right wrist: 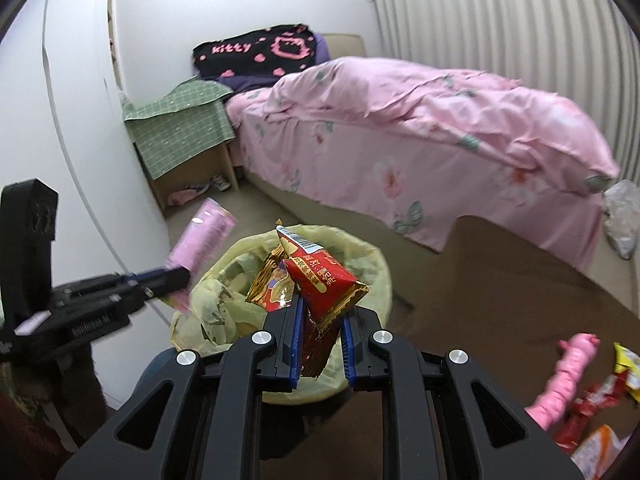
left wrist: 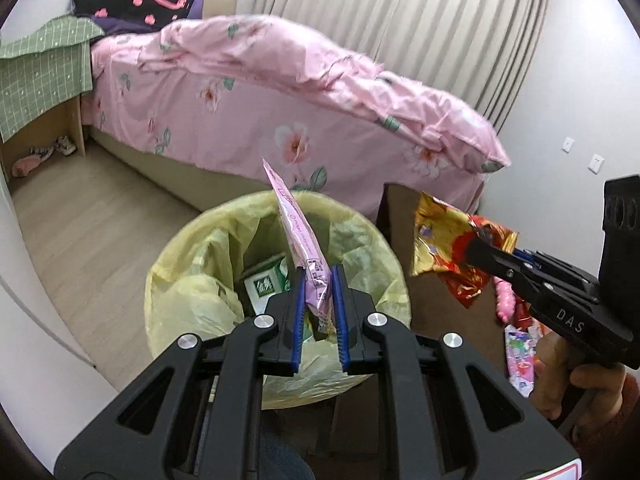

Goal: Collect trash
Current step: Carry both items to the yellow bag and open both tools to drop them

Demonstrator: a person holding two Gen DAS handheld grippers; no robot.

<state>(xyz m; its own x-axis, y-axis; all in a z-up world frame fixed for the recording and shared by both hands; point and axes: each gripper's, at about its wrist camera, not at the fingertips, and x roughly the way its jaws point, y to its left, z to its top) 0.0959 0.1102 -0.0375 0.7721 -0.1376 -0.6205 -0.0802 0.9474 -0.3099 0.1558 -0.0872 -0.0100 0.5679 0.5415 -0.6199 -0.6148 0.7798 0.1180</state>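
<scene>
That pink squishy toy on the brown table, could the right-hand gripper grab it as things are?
Probably not yet. The right gripper is shut on a red and gold wrapper above the bin, so its jaws are full. The pink toy lies uncovered nearby; after dropping the wrapper, it looks reachable.

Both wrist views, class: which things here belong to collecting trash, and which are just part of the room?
Part of the job:
- pink wrapper in the left gripper
- red and gold wrapper in the right gripper
- bin with yellow liner
- loose wrappers on the floor

Just there:
- bed
- green cloth
- curtain
</scene>
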